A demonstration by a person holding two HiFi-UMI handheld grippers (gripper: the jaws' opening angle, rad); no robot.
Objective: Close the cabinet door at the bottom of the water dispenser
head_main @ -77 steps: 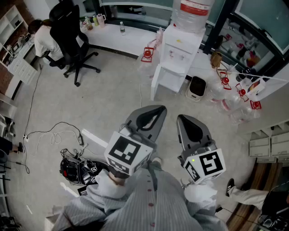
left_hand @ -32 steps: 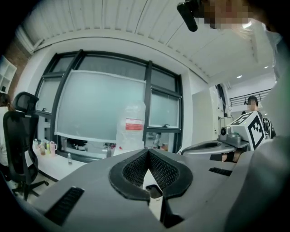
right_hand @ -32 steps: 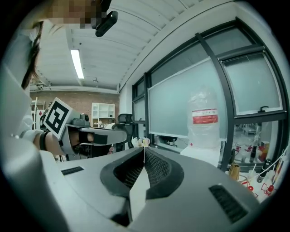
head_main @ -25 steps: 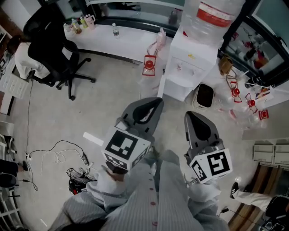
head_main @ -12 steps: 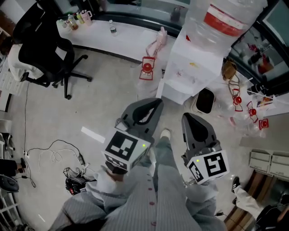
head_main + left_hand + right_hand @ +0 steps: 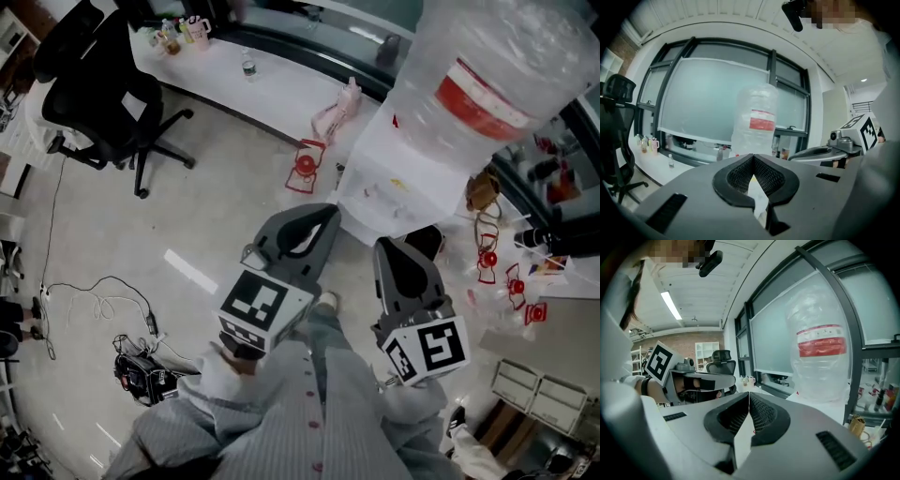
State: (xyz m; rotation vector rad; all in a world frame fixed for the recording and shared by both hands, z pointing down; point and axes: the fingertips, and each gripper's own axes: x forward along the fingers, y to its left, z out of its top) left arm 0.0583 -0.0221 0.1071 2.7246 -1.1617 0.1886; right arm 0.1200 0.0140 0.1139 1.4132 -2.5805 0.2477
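Left tongs (image 6: 322,214): clenched and empty; its own view showed the jaws meeting at the tip with nothing between them.
Right tongs (image 6: 386,246): also clenched and empty, with the jaws pressed together.
Why held so: both pointed forward at the dispenser (image 6: 394,183), side by side and just apart, close to the person's body. Closing a door takes a push, not a grip, so shut jaws probably served as blunt ends.
Dispenser: stood on the floor (image 6: 141,234) just beyond the tong tips, against the right end of the long white surface (image 6: 272,89).
Door: at the dispenser's foot, under its top and behind the tongs. No view showed it clearly, so whether it stood ajar or shut could not be told.
Stage: the scene fitted either an open door waiting for a push or a door already closed.
Bottle (image 6: 487,75): upright on the dispenser's top, where it feeds the taps.
Counts: two tongs, one dispenser and one big bottle on it. One chair (image 6: 98,89) stood far left, and one small bottle (image 6: 248,66) stood alone on the surface.
Red-handled pieces (image 6: 305,167): several lay on the floor to the left and right of the dispenser; the exact number was unclear.
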